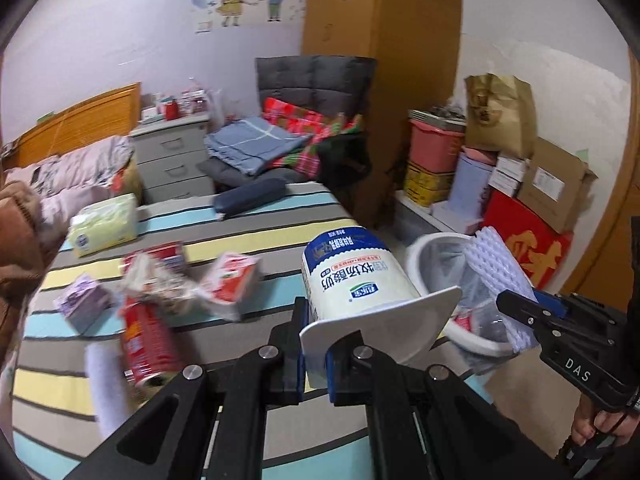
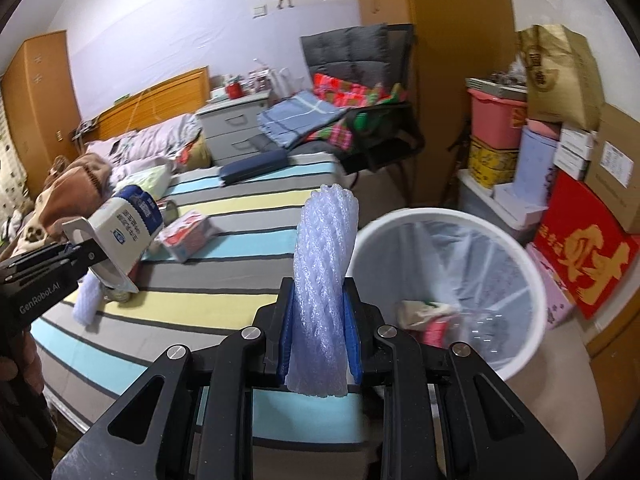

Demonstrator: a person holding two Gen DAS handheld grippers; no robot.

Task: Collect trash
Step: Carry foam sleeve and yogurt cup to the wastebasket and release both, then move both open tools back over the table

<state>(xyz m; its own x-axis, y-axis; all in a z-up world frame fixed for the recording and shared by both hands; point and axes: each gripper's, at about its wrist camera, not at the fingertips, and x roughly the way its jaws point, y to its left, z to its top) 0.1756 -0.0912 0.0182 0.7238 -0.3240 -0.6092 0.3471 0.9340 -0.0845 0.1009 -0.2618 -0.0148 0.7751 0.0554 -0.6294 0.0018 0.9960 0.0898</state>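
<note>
Already the lined bin (image 2: 440, 276) beside the bed (image 2: 240, 240) holds some scraps, while the left claw (image 1: 316, 354) pinches a yogurt cup (image 1: 352, 276), the right claw (image 2: 320, 344) a foam net (image 2: 320, 272), and a can (image 1: 146, 344) and wrappers (image 1: 228, 280) await.

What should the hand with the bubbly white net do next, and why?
Probably carry the foam net a little to the right, over the white bin, then let go. The right gripper is shut on it, and the net hangs over the bed's edge, left of the bin's rim.
</note>
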